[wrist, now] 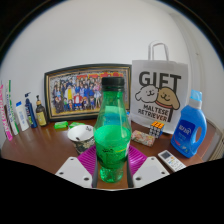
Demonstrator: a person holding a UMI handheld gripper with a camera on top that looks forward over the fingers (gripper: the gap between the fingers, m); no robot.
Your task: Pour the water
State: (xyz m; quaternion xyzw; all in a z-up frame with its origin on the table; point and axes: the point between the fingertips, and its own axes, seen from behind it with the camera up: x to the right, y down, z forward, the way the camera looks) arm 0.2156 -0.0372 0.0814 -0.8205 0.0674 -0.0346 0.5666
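Note:
A green plastic bottle [113,125] with a green cap stands upright between my gripper's [112,168] two fingers. The magenta pads [88,160] press on its lower body from both sides. The bottle's base hangs above the wooden table [40,150], so it looks lifted. A small white bowl [79,132] with a dark rim sits on the table just beyond and left of the left finger.
A framed group photo [74,93] leans at the back. A white "GIFT" paper bag [160,92] stands behind on the right, a blue detergent bottle [189,128] beside it. Several small bottles [18,113] stand far left. A remote [171,160] lies right of the fingers.

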